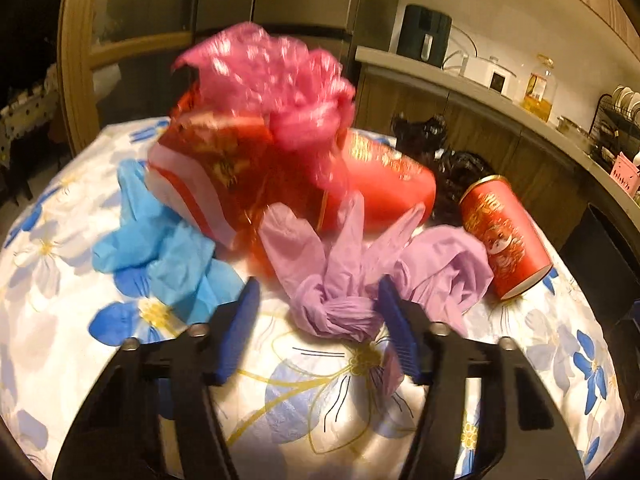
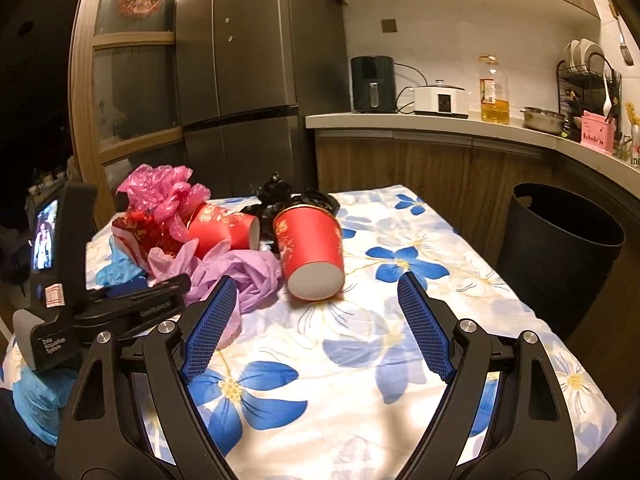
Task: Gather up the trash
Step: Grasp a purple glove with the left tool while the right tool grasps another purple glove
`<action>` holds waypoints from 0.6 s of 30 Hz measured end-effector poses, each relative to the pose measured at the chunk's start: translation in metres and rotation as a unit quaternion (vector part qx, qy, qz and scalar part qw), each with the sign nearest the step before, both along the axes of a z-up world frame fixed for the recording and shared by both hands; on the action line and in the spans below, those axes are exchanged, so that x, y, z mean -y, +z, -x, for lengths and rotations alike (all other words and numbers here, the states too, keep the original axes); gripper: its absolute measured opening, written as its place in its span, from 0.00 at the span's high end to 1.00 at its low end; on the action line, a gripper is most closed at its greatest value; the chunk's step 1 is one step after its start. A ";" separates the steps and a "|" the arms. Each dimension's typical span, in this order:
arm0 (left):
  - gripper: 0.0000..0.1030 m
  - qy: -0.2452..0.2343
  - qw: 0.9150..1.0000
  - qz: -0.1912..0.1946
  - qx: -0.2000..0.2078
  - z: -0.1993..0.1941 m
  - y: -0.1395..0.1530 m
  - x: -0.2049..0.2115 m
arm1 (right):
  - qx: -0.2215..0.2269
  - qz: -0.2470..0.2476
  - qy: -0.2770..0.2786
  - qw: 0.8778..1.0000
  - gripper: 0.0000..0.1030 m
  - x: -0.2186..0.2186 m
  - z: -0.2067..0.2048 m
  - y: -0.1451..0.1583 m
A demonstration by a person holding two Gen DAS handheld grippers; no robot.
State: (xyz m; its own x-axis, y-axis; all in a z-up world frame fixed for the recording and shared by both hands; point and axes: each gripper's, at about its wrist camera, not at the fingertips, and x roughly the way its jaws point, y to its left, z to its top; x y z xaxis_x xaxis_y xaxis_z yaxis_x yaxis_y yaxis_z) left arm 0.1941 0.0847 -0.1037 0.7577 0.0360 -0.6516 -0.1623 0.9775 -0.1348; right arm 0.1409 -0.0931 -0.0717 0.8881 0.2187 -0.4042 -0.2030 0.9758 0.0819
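Left gripper [image 1: 316,322] is spread wide w/ the knotted purple glove [image 1: 344,312] right between its fingers, nothing held yet; right gripper [image 2: 314,320] is also wide and empty, a tipped red cup [image 2: 310,254] just ahead of it on the desk [image 2: 420,320]. Bin [image 2: 560,248] sits off to the right gripper's right. Risk: the glove is soft and thin, so the closing gripper may pinch only a flap and drop it, or snag the desk cloth; the cup could roll if nudged.
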 end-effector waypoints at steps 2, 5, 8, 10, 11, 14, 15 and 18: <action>0.65 -0.010 1.000 0.004 -0.009 -0.002 -0.004 0.001 | -0.003 0.001 0.003 1.000 0.21 -0.004 -0.002 -0.001; 0.79 -0.016 1.000 0.012 -0.013 -0.002 -0.007 0.000 | -0.007 0.003 0.009 1.000 0.24 -0.012 -0.006 -0.004; 0.86 -0.021 0.999 0.024 0.000 0.006 -0.004 -0.004 | -0.016 0.006 0.018 1.000 0.27 -0.020 -0.011 -0.009; 0.87 -0.026 0.999 0.036 0.023 0.019 0.003 -0.008 | -0.027 0.009 0.026 0.999 0.30 -0.027 -0.014 -0.013; 0.87 -0.024 0.998 0.035 0.034 0.027 0.007 -0.010 | -0.033 0.011 0.032 0.999 0.32 -0.031 -0.017 -0.016; 0.87 -0.014 0.998 0.028 0.061 0.050 0.018 -0.016 | -0.054 0.021 0.053 0.997 0.36 -0.047 -0.028 -0.026; 0.87 -0.010 0.997 0.028 0.070 0.060 0.021 -0.019 | -0.060 0.024 0.060 0.996 0.37 -0.051 -0.031 -0.028; 0.87 -0.010 0.996 0.029 0.083 0.074 0.028 -0.023 | -0.079 0.035 0.078 0.993 0.41 -0.068 -0.045 -0.035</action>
State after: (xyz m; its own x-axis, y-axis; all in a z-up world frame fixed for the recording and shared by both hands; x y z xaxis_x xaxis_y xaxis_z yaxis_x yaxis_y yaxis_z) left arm 0.1197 0.1074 -0.0752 0.8556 -0.0149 -0.5175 -0.1131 0.9701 -0.2149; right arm 0.1858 -0.0248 -0.1068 0.7706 0.3140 -0.5546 -0.3415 0.9382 0.0568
